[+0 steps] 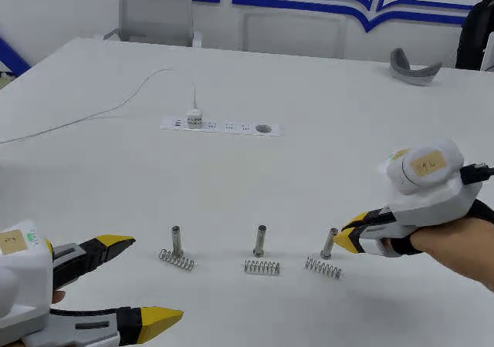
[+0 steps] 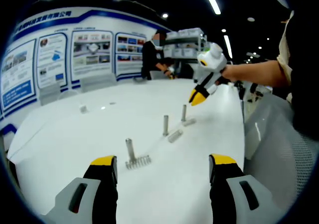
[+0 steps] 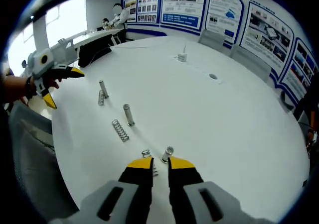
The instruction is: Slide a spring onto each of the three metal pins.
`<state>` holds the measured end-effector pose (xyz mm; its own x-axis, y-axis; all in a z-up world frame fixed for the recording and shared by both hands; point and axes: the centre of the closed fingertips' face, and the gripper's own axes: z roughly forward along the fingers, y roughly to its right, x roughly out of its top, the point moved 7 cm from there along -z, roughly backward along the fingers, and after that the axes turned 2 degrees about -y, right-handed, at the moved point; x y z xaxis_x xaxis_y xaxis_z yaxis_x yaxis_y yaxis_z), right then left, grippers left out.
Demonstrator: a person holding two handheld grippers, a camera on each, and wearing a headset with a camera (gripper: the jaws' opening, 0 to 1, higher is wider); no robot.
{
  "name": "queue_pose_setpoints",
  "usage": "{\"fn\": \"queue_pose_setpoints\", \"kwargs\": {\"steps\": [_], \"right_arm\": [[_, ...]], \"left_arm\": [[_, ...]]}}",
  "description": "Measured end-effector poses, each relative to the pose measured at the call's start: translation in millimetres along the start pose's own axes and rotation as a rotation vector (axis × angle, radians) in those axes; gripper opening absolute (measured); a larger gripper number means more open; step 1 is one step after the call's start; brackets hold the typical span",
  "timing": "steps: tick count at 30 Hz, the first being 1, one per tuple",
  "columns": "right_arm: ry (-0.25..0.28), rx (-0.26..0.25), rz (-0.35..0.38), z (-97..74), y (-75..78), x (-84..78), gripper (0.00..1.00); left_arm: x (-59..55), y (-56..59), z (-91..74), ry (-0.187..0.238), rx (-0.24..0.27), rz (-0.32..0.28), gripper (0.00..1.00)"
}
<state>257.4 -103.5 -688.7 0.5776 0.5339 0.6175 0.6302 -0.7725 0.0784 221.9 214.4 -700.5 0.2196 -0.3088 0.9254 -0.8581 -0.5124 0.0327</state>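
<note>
Right gripper view: the right gripper (image 3: 160,165) has its fingers (image 3: 141,165) drawn narrow, with a thin gap between the yellow tips and nothing in it. The right pin (image 3: 167,154) stands upright just past the tips; I cannot tell whether a tip touches it. The right spring (image 3: 147,156) lies on the white desk (image 3: 224,119) beside that pin, partly hidden behind one finger. Farther along the row stand the middle pin (image 3: 128,114) and the left pin (image 3: 103,88), each upright with a loose spring lying beside it.

In the head view the left gripper (image 1: 143,281) sits toward the desk's near edge. Its fingers are spread wide around empty air, and its body is cut off at the frame's lower left corner. The left spring (image 1: 176,260) lies at the foot of the left pin, and may be touching it. The middle spring (image 1: 262,267) lies on the near side of the middle pin, a little apart. None of the pins carries a spring. The hand (image 1: 455,247) on the right gripper runs out of frame at the right.

Mid-desk lies a power strip (image 1: 221,126) with a plug (image 1: 194,118) in it, and a thin cable (image 1: 93,116) trails toward the left edge. A grey curved object (image 1: 414,65) near the far right corner is too small to identify.
</note>
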Motion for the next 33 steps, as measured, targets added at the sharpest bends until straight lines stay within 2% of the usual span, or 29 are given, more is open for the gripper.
{"fn": "queue_pose_setpoints", "kwargs": {"steps": [14,26,33], "right_arm": [[-0.082,0.089,-0.090,19.2,-2.9,-20.8,0.15],[-0.160,0.143,-0.184,31.9,-5.4,-27.3,0.15],[-0.186,0.168,-0.214,37.4,-5.9,-27.8,0.15]], "left_arm": [[-2.6,1.2,0.3,-0.002,-0.001,-0.013,0.76],[-6.2,2.1,2.6,-0.010,-0.004,-0.021,0.76],[-7.8,2.5,3.1,-0.012,-0.004,-0.025,0.75]]}}
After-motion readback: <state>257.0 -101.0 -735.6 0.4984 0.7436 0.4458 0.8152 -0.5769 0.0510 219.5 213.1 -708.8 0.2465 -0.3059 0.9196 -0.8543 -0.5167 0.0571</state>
